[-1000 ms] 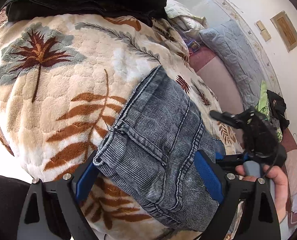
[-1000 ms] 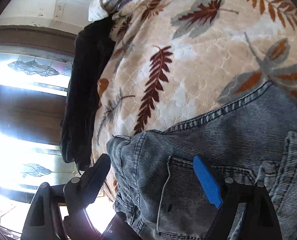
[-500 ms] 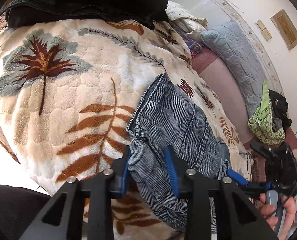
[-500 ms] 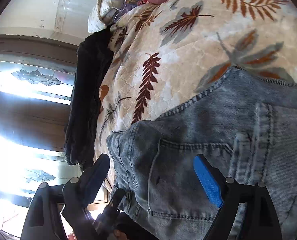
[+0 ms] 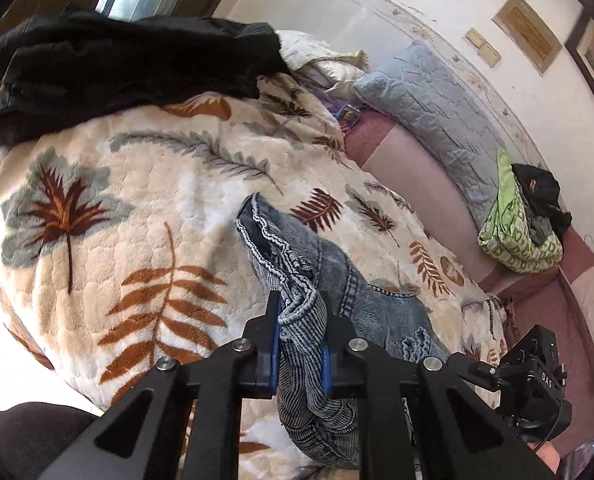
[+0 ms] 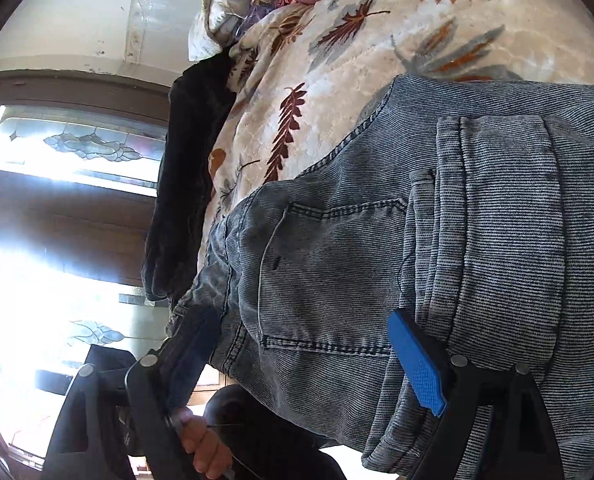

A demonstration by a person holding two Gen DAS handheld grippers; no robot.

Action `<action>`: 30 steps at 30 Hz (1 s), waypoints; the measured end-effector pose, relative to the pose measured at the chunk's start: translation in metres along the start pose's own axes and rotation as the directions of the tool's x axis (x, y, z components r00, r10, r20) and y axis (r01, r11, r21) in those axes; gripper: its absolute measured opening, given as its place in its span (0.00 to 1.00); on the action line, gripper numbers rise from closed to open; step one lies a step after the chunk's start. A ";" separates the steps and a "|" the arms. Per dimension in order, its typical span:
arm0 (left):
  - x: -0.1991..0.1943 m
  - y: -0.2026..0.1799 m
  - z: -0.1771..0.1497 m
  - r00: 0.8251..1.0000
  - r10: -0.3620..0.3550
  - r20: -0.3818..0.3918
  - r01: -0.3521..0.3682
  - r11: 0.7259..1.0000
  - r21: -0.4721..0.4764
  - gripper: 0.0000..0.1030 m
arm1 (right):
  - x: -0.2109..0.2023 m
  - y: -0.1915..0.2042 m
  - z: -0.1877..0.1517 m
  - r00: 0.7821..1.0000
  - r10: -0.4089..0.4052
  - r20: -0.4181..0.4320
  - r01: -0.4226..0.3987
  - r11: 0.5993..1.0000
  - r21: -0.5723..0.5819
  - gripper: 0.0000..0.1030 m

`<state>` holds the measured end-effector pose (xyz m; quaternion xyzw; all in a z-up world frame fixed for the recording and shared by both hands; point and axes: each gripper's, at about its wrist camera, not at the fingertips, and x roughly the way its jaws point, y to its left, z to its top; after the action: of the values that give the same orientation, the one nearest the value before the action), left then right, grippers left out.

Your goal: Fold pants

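Grey-blue denim pants lie bunched on a cream blanket with a leaf print. My left gripper is shut on a fold of the pants near the waistband, and the cloth rises up from the blanket between the blue pads. In the right wrist view the pants fill the lower right, back pocket showing. My right gripper is open, its fingers spread wide on either side of the pants at the bed's edge. The right gripper's body also shows in the left wrist view.
A pile of black clothes lies at the far end of the blanket. A grey quilted pillow and a green bag rest on a pink couch by the wall. A bright window is on the left.
My left gripper has closed from wide open onto the pants and lifted the fold up. The pants have bunched. My right gripper has stayed open and moved in over the pants.
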<state>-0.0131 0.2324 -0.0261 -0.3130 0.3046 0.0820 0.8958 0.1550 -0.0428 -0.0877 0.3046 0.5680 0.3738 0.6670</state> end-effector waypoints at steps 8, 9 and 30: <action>-0.024 -0.134 -0.013 0.993 -0.041 0.114 -0.006 0.921 0.390 0.15 | -0.086 -0.041 -0.005 0.968 0.159 0.192 -0.176 0.982 0.070 0.85; -0.024 -0.153 -0.019 0.991 -0.058 0.117 0.002 0.901 0.434 0.15 | -0.101 -0.049 -0.005 0.961 0.160 0.225 -0.181 0.981 0.076 0.85; 0.086 -0.284 -0.208 0.959 0.093 -0.266 0.170 0.560 0.811 0.15 | -0.244 -0.191 -0.063 0.829 0.206 0.521 -0.349 0.917 0.192 0.86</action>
<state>0.0489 -0.1231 -0.0608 0.1287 0.4231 -0.1351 0.8867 0.1034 -0.3518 -0.1278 0.5601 0.3761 0.2942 0.6770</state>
